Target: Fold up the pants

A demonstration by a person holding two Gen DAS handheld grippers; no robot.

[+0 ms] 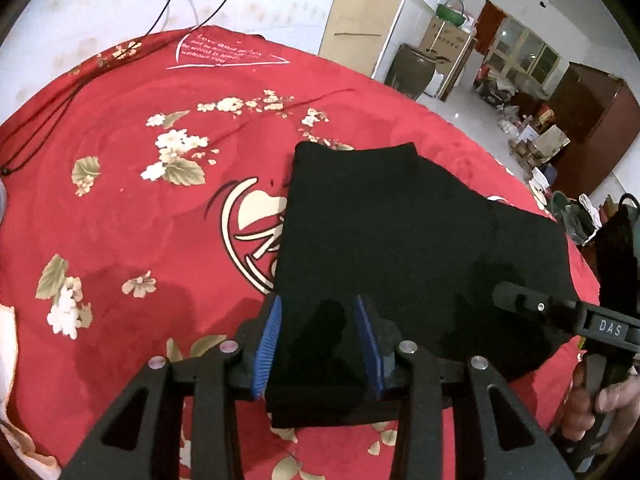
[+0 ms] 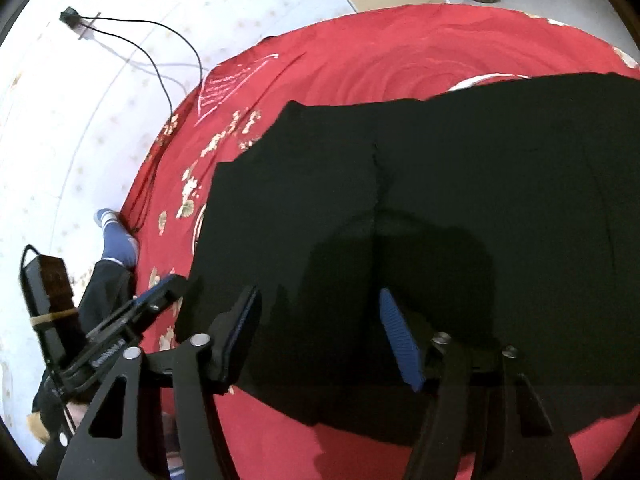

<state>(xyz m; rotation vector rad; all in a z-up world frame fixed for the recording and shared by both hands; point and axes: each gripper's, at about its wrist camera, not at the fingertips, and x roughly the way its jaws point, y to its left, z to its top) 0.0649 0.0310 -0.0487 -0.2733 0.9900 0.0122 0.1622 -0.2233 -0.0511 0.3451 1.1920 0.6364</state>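
The black pants (image 1: 404, 248) lie folded flat on a red flowered bedspread (image 1: 132, 184). My left gripper (image 1: 318, 344) is open, its blue pads either side of the pants' near corner, just above the cloth. My right gripper shows at the right of the left wrist view (image 1: 516, 298), above the pants' right part. In the right wrist view my right gripper (image 2: 320, 328) is open over the black pants (image 2: 420, 208), which fill most of the view. The left gripper (image 2: 160, 292) shows at the pants' left edge.
The bedspread (image 2: 360, 68) covers a bed against a white wall (image 2: 80, 120) with black cables (image 2: 160, 72). Beyond the bed's far right edge are a brown jar (image 1: 410, 68), boxes and a dark cabinet (image 1: 592, 120). A person's leg in a blue sock (image 2: 114, 240) is at the left.
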